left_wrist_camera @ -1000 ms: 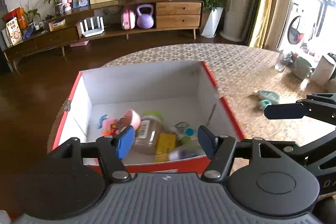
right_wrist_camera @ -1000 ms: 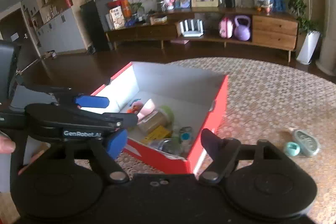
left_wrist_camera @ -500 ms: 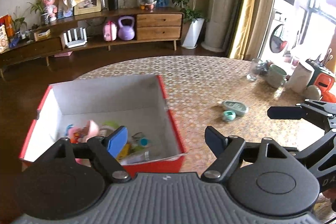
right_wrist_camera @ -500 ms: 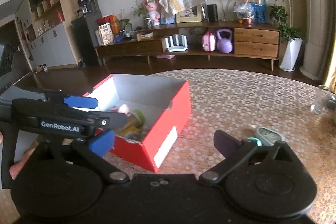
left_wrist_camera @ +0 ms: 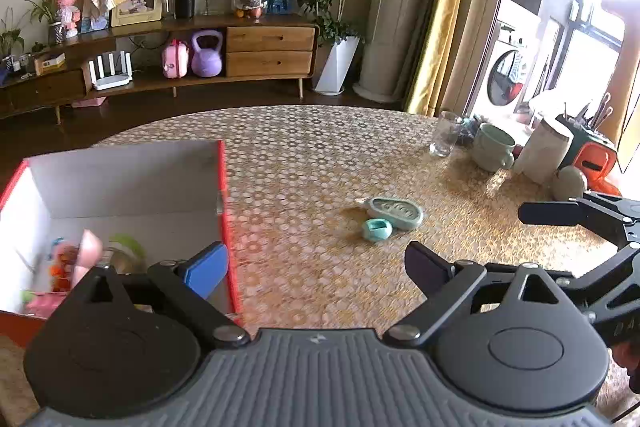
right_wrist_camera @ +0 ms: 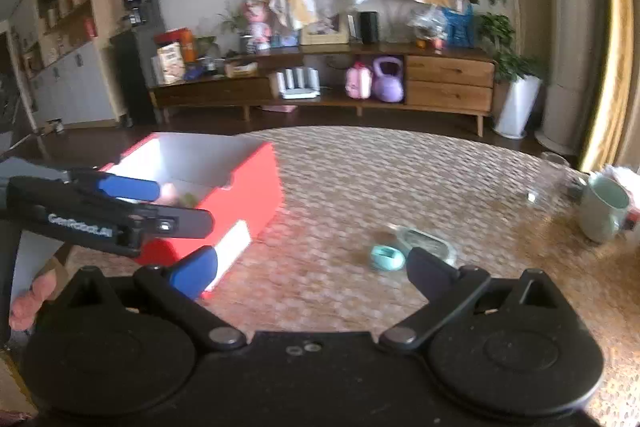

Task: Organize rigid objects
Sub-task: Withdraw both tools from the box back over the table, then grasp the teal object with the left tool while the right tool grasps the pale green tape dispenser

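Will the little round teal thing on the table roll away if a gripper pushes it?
Probably not. The small teal case lies flat and low on the woven tablecloth, so it would likely slide. It looks like hard plastic, probably light. It touches the oval case, which might shift too.

Your left gripper [left_wrist_camera: 316, 269] hangs over the table [left_wrist_camera: 320, 155] with its jaws spread wide and nothing between them. The red box [left_wrist_camera: 224, 203] sits at your left, small toys inside. Ahead lie a teal case [left_wrist_camera: 396, 213] and a small teal piece [left_wrist_camera: 377, 229], touching. Your right gripper [left_wrist_camera: 580, 215] shows at the right edge.
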`<control>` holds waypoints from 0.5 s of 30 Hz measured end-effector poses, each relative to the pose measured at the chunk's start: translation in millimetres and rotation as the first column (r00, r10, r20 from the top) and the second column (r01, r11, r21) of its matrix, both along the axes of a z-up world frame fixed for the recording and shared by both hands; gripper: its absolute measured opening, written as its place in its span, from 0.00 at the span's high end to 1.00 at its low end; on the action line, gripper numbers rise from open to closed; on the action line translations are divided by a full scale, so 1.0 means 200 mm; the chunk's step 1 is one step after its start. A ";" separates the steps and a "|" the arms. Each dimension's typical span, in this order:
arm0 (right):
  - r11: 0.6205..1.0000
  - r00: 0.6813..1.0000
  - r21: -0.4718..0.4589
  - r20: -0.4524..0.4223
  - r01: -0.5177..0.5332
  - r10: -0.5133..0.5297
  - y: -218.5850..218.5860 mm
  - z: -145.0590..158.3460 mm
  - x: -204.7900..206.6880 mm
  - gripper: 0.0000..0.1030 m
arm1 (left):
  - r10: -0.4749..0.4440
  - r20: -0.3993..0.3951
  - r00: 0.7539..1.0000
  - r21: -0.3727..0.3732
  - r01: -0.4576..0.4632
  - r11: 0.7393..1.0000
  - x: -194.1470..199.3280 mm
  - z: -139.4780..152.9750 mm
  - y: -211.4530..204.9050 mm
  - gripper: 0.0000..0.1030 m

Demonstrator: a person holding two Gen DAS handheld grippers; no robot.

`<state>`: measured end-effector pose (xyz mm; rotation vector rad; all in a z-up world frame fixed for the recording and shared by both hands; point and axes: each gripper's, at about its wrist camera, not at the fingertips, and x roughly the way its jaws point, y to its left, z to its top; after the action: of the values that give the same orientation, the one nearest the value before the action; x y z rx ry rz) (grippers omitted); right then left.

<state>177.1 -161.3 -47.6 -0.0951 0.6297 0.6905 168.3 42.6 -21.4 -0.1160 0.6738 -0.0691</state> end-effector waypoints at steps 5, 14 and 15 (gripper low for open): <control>0.998 0.998 0.003 0.005 0.064 -0.064 -0.14 -0.06 0.12 0.02 | -0.005 -0.010 1.000 -0.002 0.004 1.000 0.10 -0.09 -0.10 0.07; 0.992 0.994 -0.094 -0.062 0.086 -0.092 -0.24 -0.23 0.39 0.04 | -0.033 -0.056 0.998 -0.011 0.033 0.999 0.30 -0.26 -0.27 0.06; 0.992 0.994 -0.096 -0.064 0.083 -0.090 -0.25 -0.25 0.42 0.04 | -0.033 -0.055 0.998 -0.002 0.033 0.999 0.32 -0.28 -0.29 0.06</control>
<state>260.4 -210.5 -97.2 -0.1303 0.7278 0.5825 232.4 -16.1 -77.3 -0.1079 0.7310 -0.0980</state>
